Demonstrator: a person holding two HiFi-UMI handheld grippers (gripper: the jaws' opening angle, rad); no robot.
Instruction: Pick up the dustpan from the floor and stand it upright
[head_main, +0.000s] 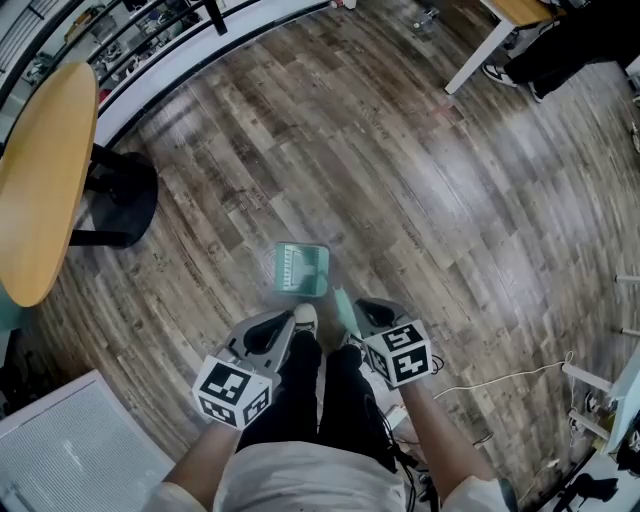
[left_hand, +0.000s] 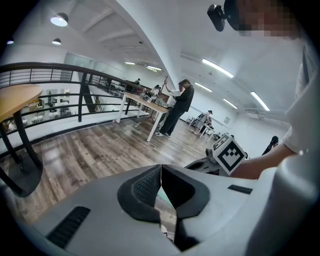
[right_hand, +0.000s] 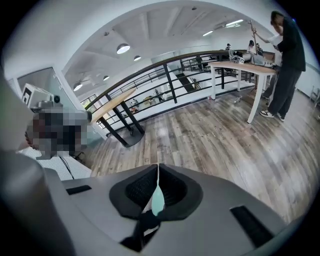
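A teal dustpan shows in the head view just ahead of the person's shoes, its pan facing up at the camera with comb teeth visible. Its handle slants back to my right gripper, which is shut on it. In the right gripper view the teal handle is pinched between the dark pads. My left gripper hangs just left of the handle, shut with nothing in it. Through the slit of the left gripper a sliver of teal shows behind the jaws. I cannot tell whether the pan touches the floor.
A round wooden table on a black base stands at the left. A white grille panel lies at lower left. A white table leg and a person's feet are at the far right. A thin cable runs along the floor at right.
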